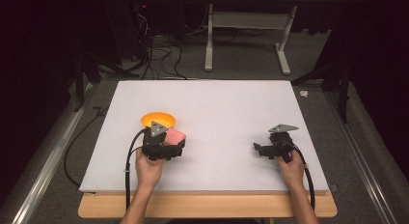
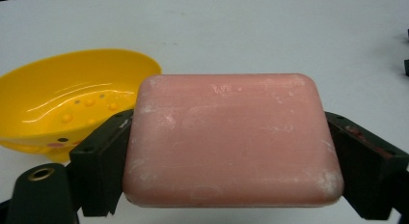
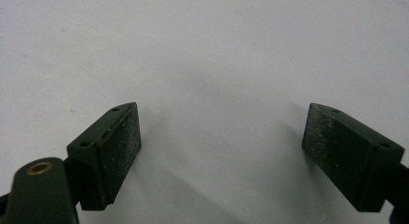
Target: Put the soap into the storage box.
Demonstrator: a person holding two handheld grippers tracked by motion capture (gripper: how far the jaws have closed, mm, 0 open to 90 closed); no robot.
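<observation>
Left gripper [image 1: 166,146] clamped pink rectangular soap bar [image 2: 234,139] by short ends, long axis spanning jaws, bar at frame centre. Yellow oval plastic soap dish [image 2: 62,105] lay just beyond, upper left, empty, near bar's corner. Right gripper [image 3: 222,151] spread wide over white table [image 3: 207,50], holding nothing, well apart.

The white table [image 1: 212,108] is bright, the room around it is dark, and the close pictures look a little blurry.
</observation>
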